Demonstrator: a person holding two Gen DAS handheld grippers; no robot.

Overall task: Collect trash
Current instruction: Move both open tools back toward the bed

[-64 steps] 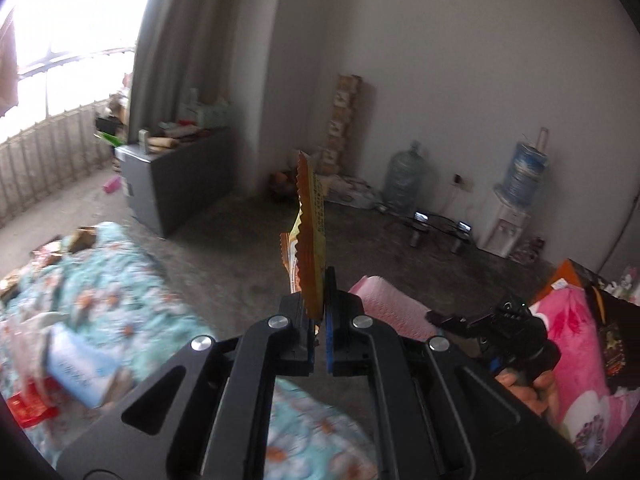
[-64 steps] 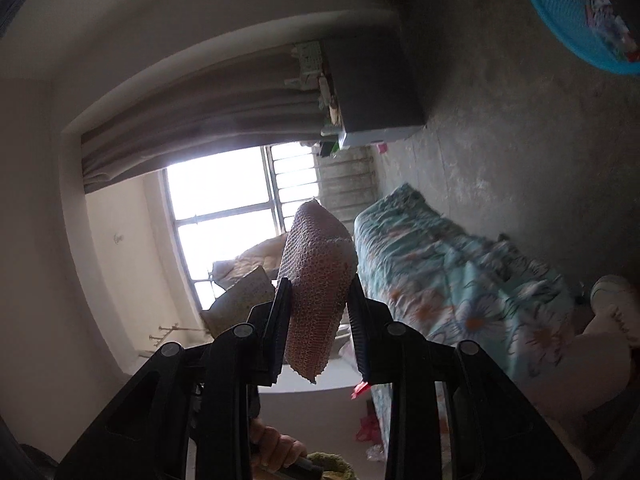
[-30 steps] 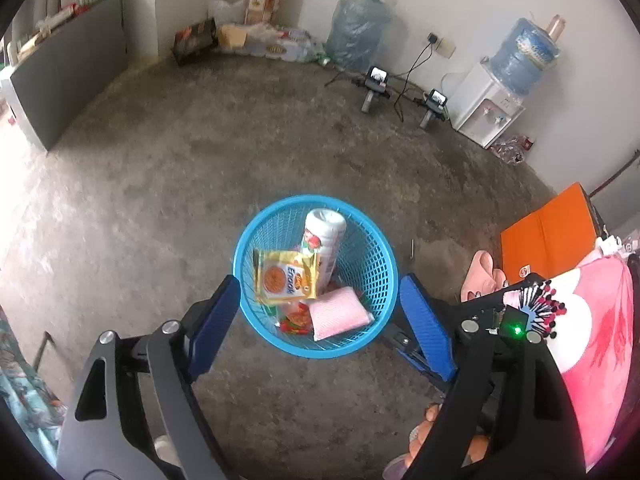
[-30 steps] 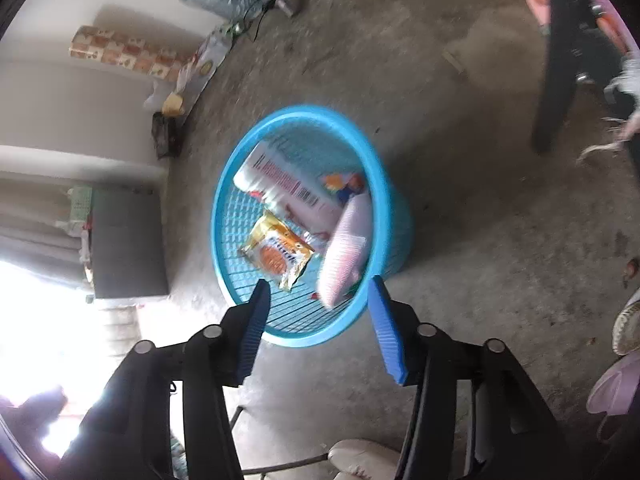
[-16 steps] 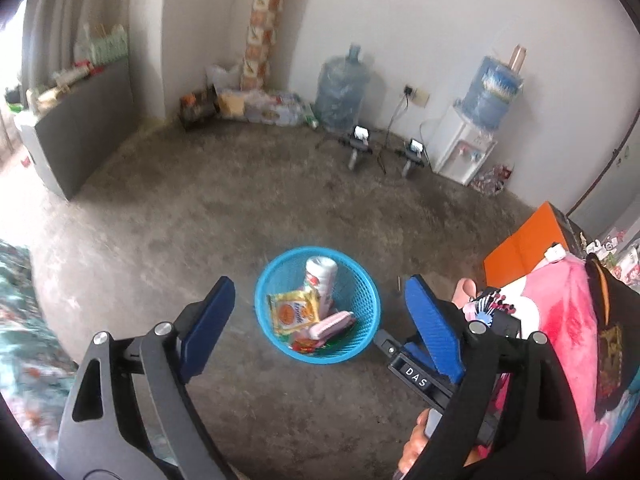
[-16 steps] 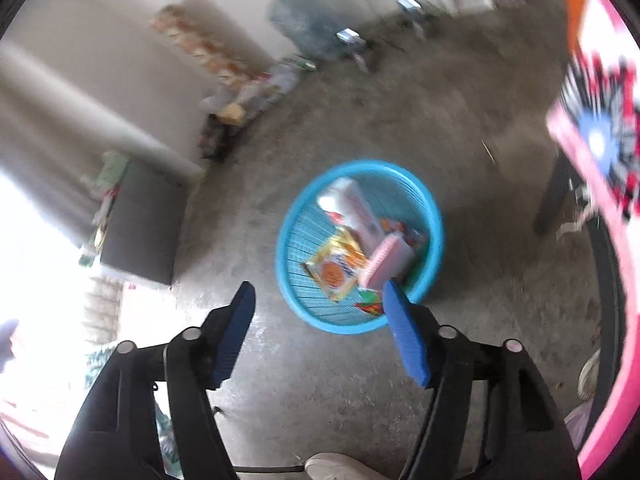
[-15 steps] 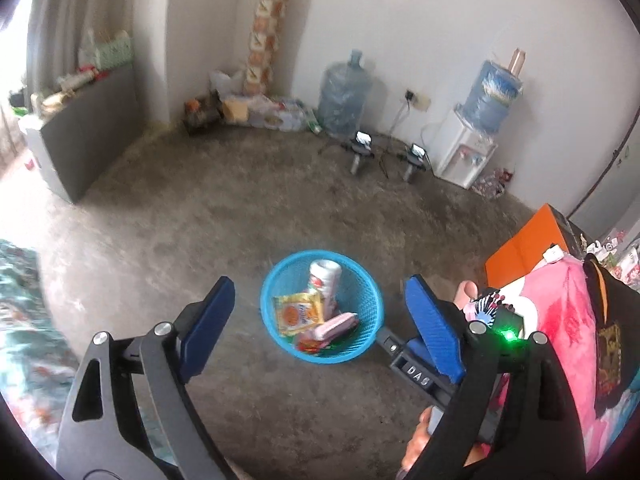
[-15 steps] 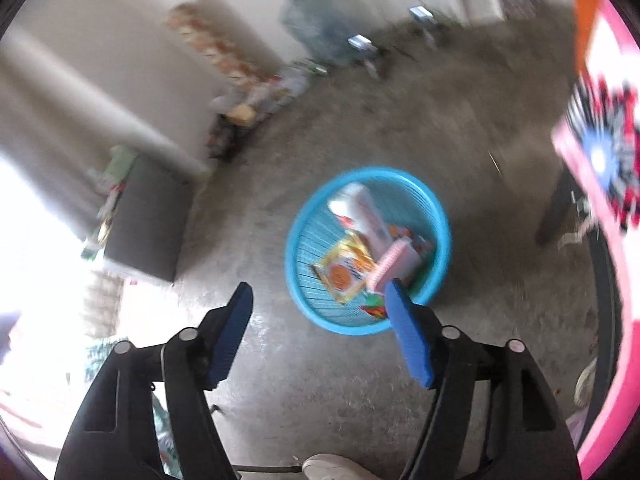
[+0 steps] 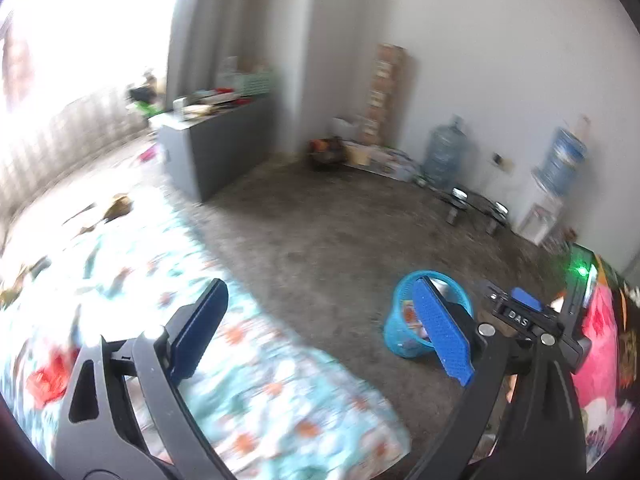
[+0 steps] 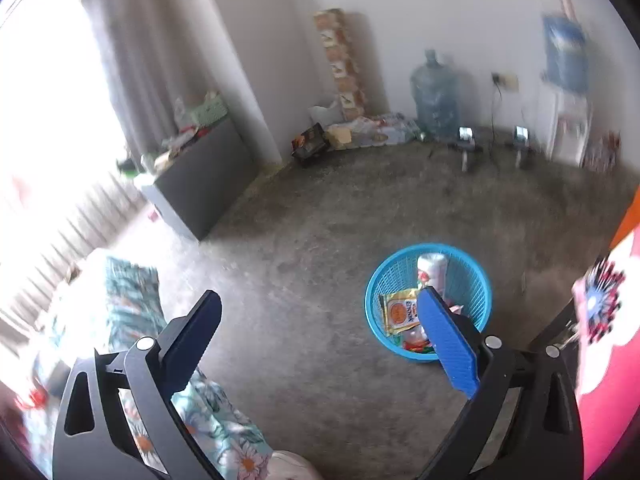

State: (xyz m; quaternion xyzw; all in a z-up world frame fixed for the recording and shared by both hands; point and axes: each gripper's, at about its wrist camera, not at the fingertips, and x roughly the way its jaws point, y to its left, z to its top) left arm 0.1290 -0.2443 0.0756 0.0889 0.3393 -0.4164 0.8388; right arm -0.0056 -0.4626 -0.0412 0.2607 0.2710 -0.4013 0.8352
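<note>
1. The trash sits in the blue basket (image 10: 428,304) on the bare floor (image 10: 320,264), ahead of the right tongs (image 10: 320,328) and off to their right side, partly behind the right-hand blue pad.
2. Inside it: a yellow snack packet (image 10: 398,312), a white tube-shaped pack (image 10: 431,270) leaning on the far wall, and red scraps at the bottom.
3. My read is that all of it is light. The packet is thin, crinkly and likely slick, so pinch it across a flat edge; the tube looks soft enough to dent, so squeeze it gently round the middle.
4. The right tongs' jaws are opening, spread wide with nothing between the pads, just floor.
5. Same story on the left tongs (image 9: 320,332): jaws opening, wide apart, empty, with the basket (image 9: 400,320) peeking out behind their right-hand pad.
6. Below and to the left of the left tongs lies the flowered bedspread (image 9: 240,360), blurred. Brownish bits lie at its far end; I can't tell whether they're trash.
7. Further out, well beyond both tongs, there's a grey cabinet (image 10: 200,184) by the curtain, a big water bottle (image 10: 436,96) against the wall, and a water dispenser (image 9: 556,184) in the corner.
8. My guess is the next pick comes off the bed, since the basket lot looks done.
</note>
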